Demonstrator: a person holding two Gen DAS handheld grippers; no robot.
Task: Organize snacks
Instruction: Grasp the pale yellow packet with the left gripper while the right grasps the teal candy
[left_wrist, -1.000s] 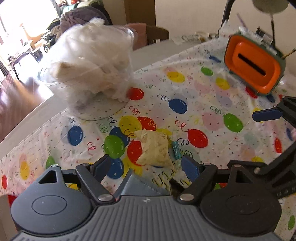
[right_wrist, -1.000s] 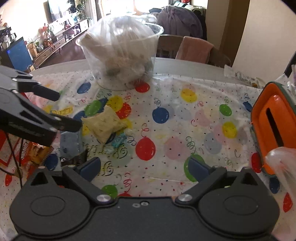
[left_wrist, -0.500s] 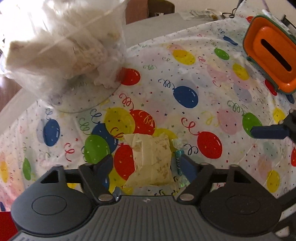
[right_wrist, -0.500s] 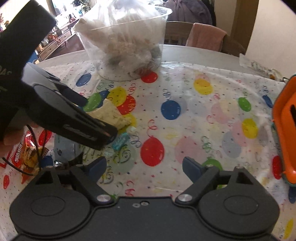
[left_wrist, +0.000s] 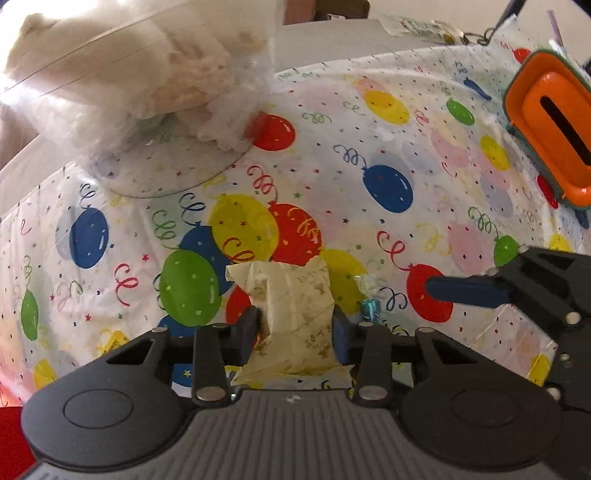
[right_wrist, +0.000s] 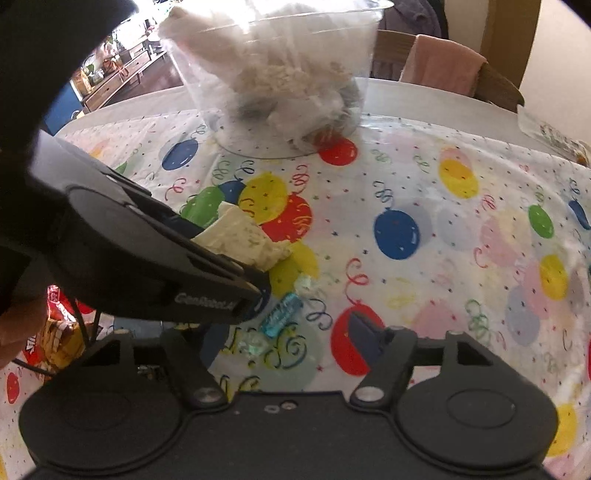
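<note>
A cream snack packet (left_wrist: 295, 306) stands between the fingers of my left gripper (left_wrist: 295, 318), whose jaws are closing and pressing on its sides. In the right wrist view the same packet (right_wrist: 243, 236) sticks out of the left gripper (right_wrist: 155, 266). A small blue wrapped candy (right_wrist: 281, 318) lies on the balloon tablecloth (right_wrist: 424, 192) just right of it. My right gripper (right_wrist: 280, 326) straddles that candy with its jaws closing, apart from it; its left finger is hidden behind the left gripper. The candy (left_wrist: 369, 301) and a finger of the right gripper (left_wrist: 465, 291) also show in the left wrist view.
A clear plastic bowl (left_wrist: 122, 110) (right_wrist: 280, 85) full of pale bagged snacks stands at the back. An orange container (left_wrist: 546, 122) sits at the far right. A red snack bag (right_wrist: 55, 332) lies at the left edge. Chairs stand behind the table.
Both grippers came down toward the table and narrowed. The left one closed onto the cream packet. The right one moved in over the blue candy beside it.
</note>
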